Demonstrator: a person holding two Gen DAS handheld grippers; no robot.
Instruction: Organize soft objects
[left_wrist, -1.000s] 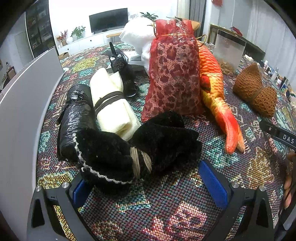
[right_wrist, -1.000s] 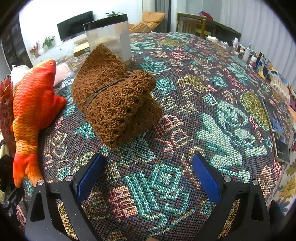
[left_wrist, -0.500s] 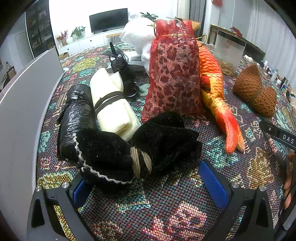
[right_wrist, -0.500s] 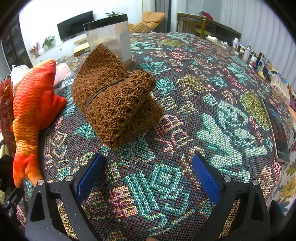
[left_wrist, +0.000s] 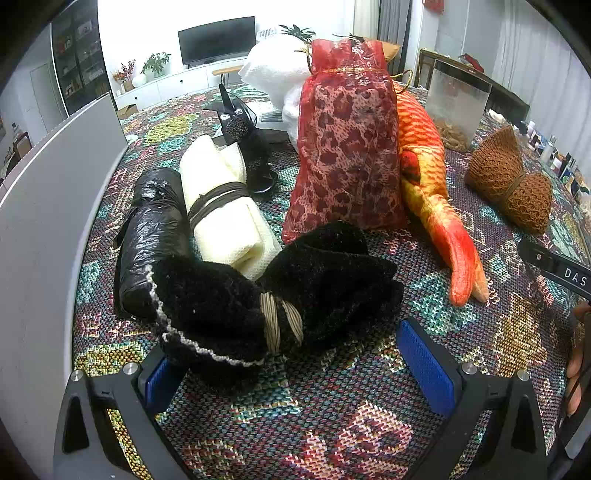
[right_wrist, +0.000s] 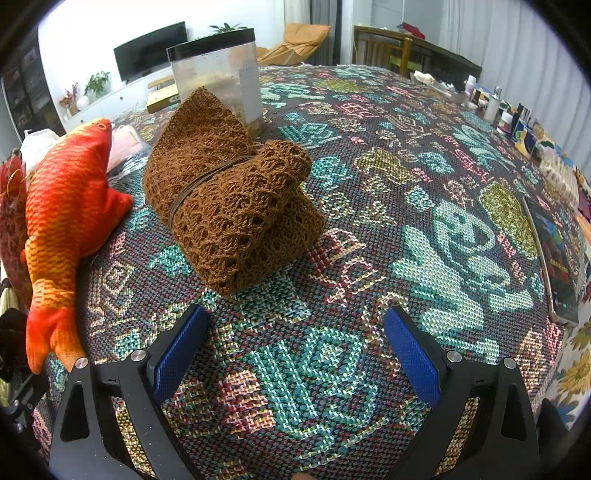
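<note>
In the left wrist view the left gripper (left_wrist: 291, 365) stood spread wide at the bottom of the frame, grasping nothing. The black fuzzy bundle (left_wrist: 273, 291), tied at its waist with straw-coloured cord, lay on the patterned woven tablecloth (left_wrist: 369, 424) at centre frame. Its near left end reached down over the left blue pad (left_wrist: 157, 380), partly hiding it, while its right end stopped short of the right pad, with bare cloth between. Just behind it, toward the left of centre, lay a black plastic roll (left_wrist: 155, 236) and a cream rolled cloth (left_wrist: 225, 214) side by side. A red leopard-print mesh bag (left_wrist: 347, 147) stood upright in the upper middle, with an orange plush fish (left_wrist: 432, 199) lying just to its right. At the right edge, part of the right gripper (left_wrist: 557, 264) showed.

In the right wrist view the right gripper (right_wrist: 295, 347) was likewise released, its jaws wide apart at the bottom. The brown knitted bundle (right_wrist: 229, 206), bound with a thin band, rested above and slightly left of the gap between the fingers, apart from both pads. A clear lidded container (right_wrist: 218, 74) stood behind it in the upper middle.
</note>
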